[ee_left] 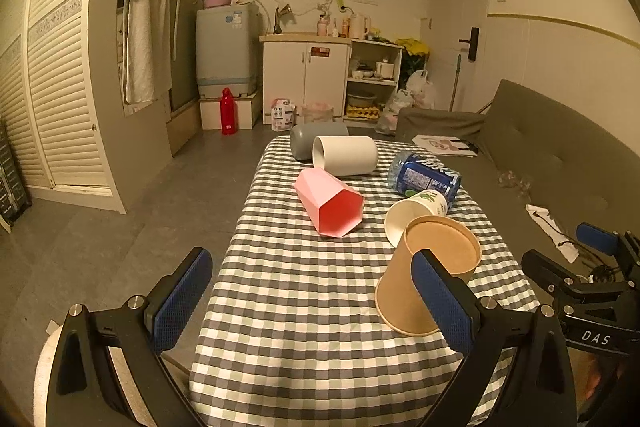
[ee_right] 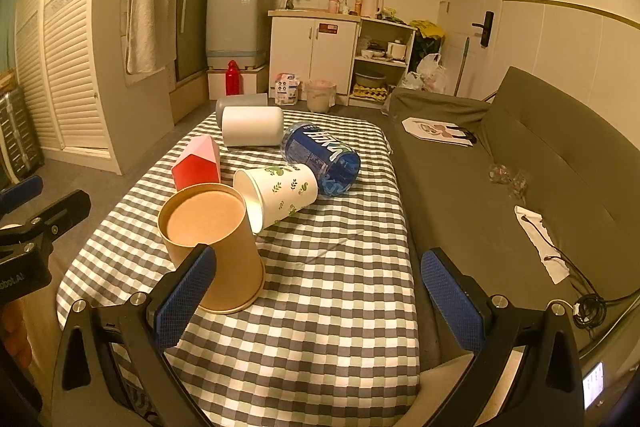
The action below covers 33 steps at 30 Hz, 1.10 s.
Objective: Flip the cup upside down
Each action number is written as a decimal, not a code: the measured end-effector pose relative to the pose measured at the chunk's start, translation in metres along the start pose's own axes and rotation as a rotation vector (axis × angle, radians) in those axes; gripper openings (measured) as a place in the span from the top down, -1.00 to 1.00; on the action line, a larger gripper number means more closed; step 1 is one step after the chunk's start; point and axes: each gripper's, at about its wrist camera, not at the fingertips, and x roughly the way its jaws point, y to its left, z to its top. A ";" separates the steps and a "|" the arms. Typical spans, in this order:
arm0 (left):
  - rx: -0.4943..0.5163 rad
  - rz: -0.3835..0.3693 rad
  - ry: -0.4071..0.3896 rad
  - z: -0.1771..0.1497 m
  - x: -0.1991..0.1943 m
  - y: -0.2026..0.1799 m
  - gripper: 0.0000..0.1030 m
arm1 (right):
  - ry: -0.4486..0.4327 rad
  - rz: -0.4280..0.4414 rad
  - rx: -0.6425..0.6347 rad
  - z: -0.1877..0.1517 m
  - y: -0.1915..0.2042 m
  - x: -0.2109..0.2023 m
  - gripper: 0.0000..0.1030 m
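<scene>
Brown paper cup (ee_left: 428, 279) stands mouth-down on the counter (ee_left: 304, 307), near its front edge; flat base faces up, wide rim sits on the checked cloth. Judging by that pose, the flip looks done for this cup, though it appears to lean a little, w/ rim edge maybe not fully flat. Nothing visible inside, since the mouth is hidden against the cloth.

Left tool (ee_left: 312, 303) is spread wide, holding nothing; its right pad (ee_left: 440, 299) sits just in front of the brown cup in that view; contact can't be told. Right tool (ee_right: 320, 295) also spread wide and empty, brown cup (ee_right: 216, 243) just beyond its left pad (ee_right: 188, 291). Likely both stand clear so the cup rests alone.

Just behind the brown cup: white leaf-print paper cup (ee_right: 280, 197) on its side, mouth toward camera, looks empty. Behind that, blue-label bottle (ee_right: 322, 159) lying down. Left of and beyond the brown cup: pink faceted cup (ee_left: 330, 203) on its side, open end showing red interior, empty. Farther back: white cup (ee_left: 346, 155) and grey cup (ee_left: 316, 139), both lying down, side by side, touching or nearly. All five look unflipped.
</scene>
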 end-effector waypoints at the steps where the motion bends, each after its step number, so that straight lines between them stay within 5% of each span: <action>1: -0.001 0.000 0.000 0.000 0.000 0.000 -0.99 | 0.000 0.000 -0.001 0.000 0.000 0.000 -0.99; 33: -0.007 -0.001 0.004 0.000 -0.001 0.001 -0.99 | 0.001 -0.002 -0.001 0.000 0.000 0.001 -0.99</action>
